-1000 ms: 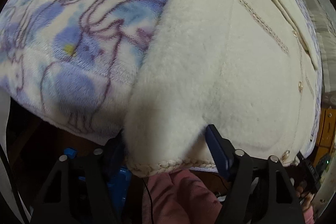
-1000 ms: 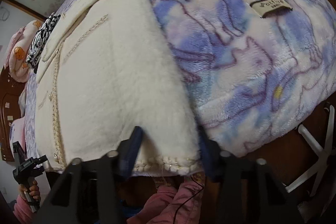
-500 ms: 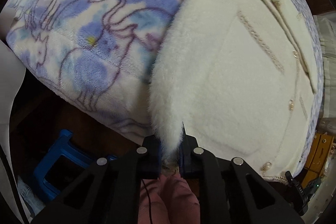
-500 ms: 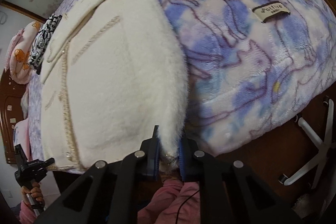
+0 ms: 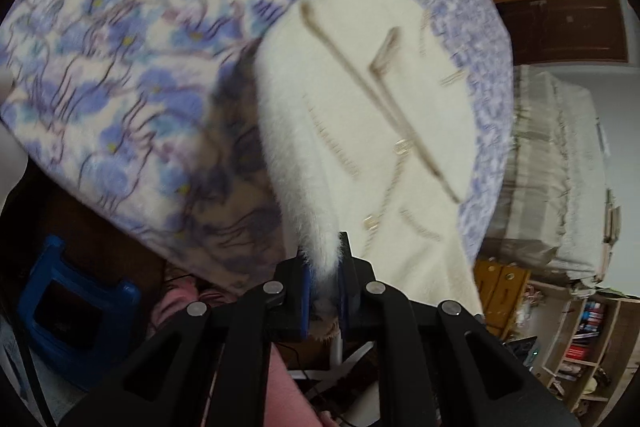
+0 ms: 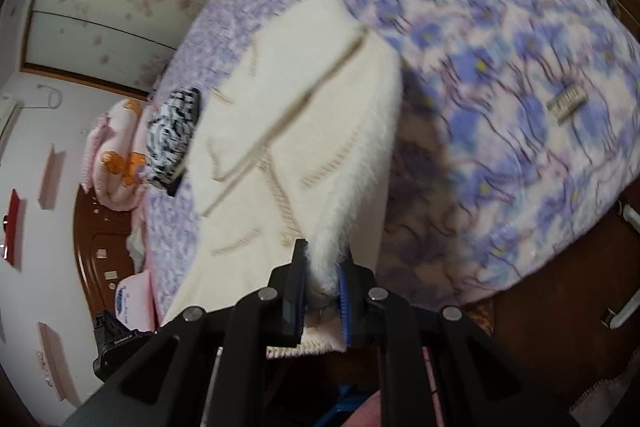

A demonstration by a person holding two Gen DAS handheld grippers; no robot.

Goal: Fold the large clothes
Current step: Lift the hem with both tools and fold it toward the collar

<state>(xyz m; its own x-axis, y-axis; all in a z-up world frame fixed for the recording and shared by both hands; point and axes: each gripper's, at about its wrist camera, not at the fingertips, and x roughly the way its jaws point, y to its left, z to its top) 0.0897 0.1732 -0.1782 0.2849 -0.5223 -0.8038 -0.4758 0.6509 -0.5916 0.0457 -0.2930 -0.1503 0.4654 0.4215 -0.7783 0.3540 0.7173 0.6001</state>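
Observation:
A cream fuzzy jacket [image 5: 360, 131] with braided trim and buttons lies on a bed, its near hem raised off the blue floral blanket [image 5: 120, 75]. My left gripper [image 5: 323, 283] is shut on the hem's left corner. In the right wrist view, my right gripper [image 6: 323, 279] is shut on the right corner of the same jacket [image 6: 304, 131], above the blanket [image 6: 520, 107]. Both corners are held up and the cloth casts a shadow beneath. Both views are motion-blurred.
A black-and-white patterned cloth [image 6: 172, 131] and pink pillows [image 6: 116, 155] lie at the bed's far end. A blue plastic stool [image 5: 68, 315] stands on the floor by the bed. Shelves [image 5: 588, 339] and a covered piece of furniture [image 5: 560, 179] are to the right.
Both grippers closed on the hem corners about half a second ago. Since then they have lifted the hem up and away from the blanket, and more of the room has come into view.

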